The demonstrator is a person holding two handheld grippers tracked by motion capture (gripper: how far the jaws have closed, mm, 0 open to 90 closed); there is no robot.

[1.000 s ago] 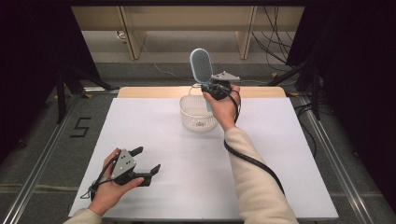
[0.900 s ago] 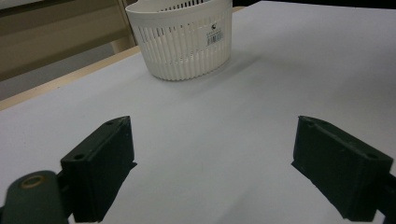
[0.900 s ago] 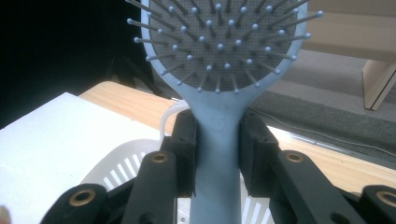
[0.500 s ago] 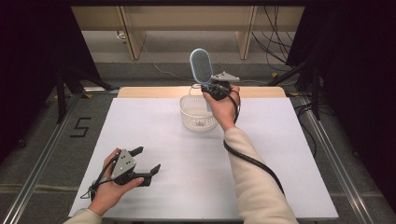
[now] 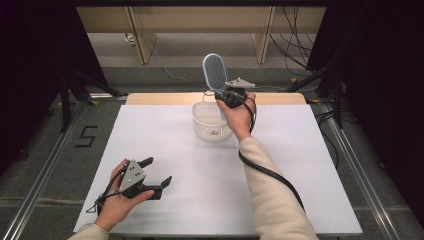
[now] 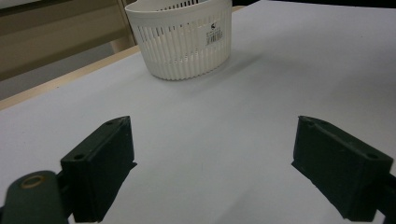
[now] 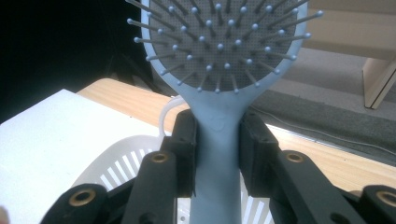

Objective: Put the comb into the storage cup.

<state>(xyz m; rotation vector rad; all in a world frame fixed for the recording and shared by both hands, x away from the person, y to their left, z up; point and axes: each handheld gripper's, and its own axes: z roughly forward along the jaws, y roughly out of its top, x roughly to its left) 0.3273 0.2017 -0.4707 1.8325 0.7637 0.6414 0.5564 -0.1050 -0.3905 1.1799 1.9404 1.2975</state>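
Right gripper clamps light-blue hairbrush upright over white basket, frame top-centre. Left gripper wide open, empty, lower left.

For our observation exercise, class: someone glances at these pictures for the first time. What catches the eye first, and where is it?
The light blue hairbrush stands out, held head-up above the white slatted basket at the far side of the table; the right gripper clamps its handle between both jaws. Near the front left of the white table, the left gripper rests in a hand, jaws spread wide with nothing between them.
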